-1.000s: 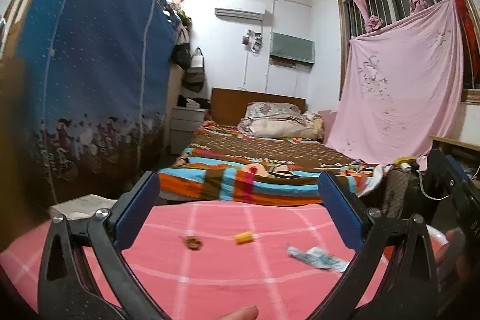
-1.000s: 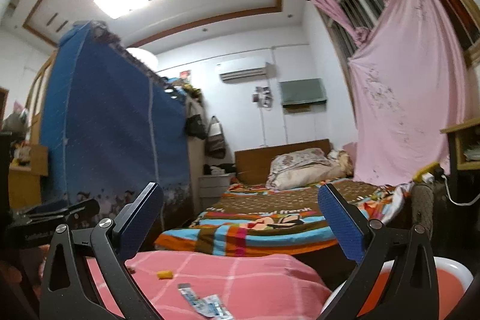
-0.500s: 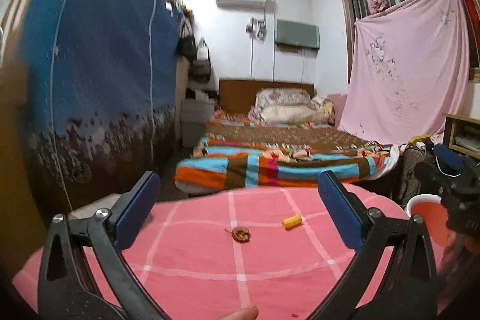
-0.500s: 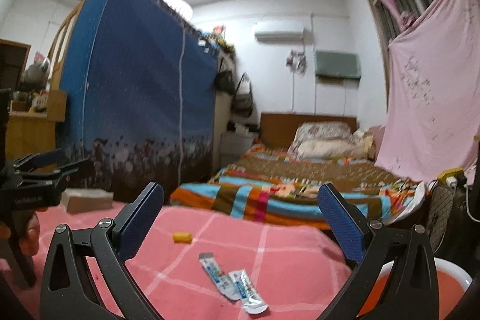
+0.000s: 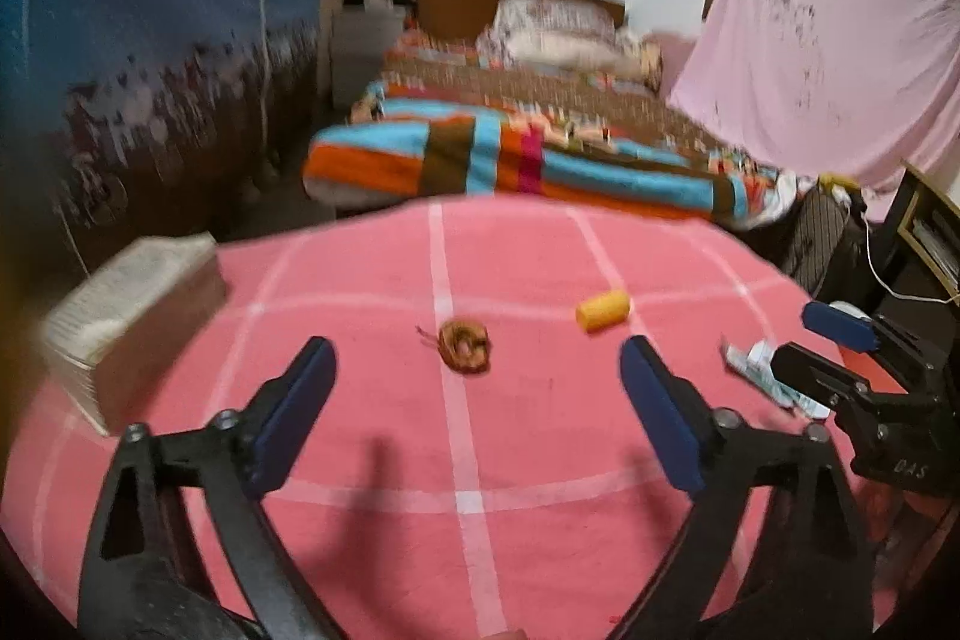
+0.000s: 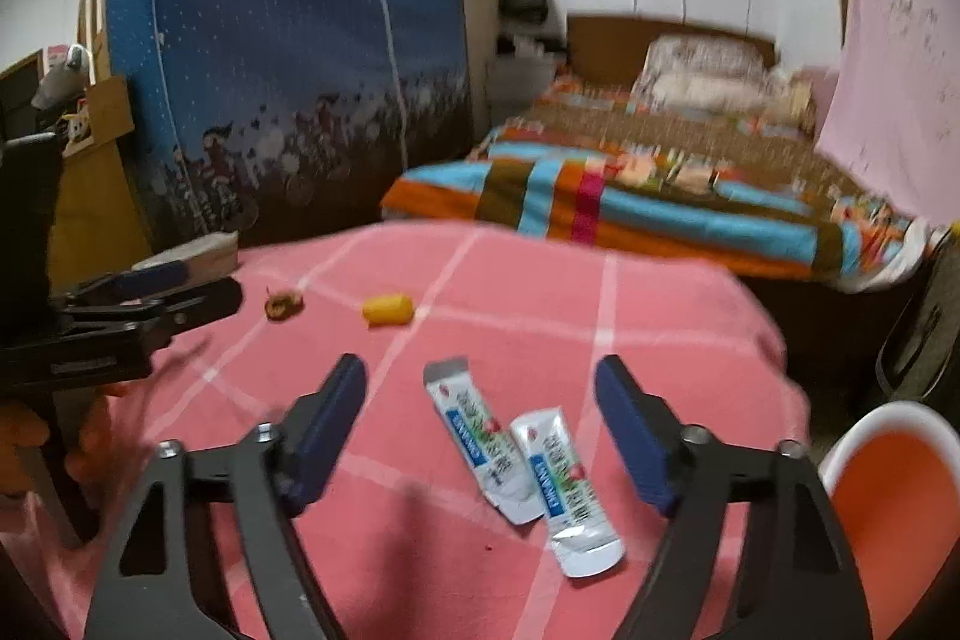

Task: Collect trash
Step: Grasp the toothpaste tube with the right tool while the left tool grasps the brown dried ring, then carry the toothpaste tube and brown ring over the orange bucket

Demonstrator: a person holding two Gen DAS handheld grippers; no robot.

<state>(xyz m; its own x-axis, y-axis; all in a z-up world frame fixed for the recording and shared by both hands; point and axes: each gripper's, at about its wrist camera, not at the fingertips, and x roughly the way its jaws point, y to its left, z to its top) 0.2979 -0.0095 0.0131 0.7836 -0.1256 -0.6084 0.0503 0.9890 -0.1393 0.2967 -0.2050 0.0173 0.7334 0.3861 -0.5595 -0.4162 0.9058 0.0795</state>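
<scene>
A pink checked cloth covers the table (image 5: 540, 460). On it lie a brown curled scrap (image 5: 464, 345), a small yellow cylinder (image 5: 602, 311) and two white-and-blue sachets (image 6: 522, 451). My left gripper (image 5: 474, 370) hovers just short of the brown scrap (image 6: 283, 304), jaws closing, nothing between the pads. My right gripper (image 6: 480, 388) hangs over the sachets (image 5: 759, 370), jaws closing, pads clear of them. The yellow cylinder (image 6: 387, 309) lies beyond both. Each gripper shows in the other's view: the right gripper (image 5: 840, 340), the left gripper (image 6: 150, 292).
A grey-brown box (image 5: 129, 316) sits on the table's left edge. A white-rimmed orange bin (image 6: 888, 496) stands at the right, below the table edge. Beyond the table are a bed (image 5: 540, 142), a blue cloth wardrobe (image 6: 288, 40) and a pink sheet (image 5: 840, 58).
Both grippers have tilted down and moved toward the table, so the trash now lies close before the fingers. Both pairs of jaws have narrowed.
</scene>
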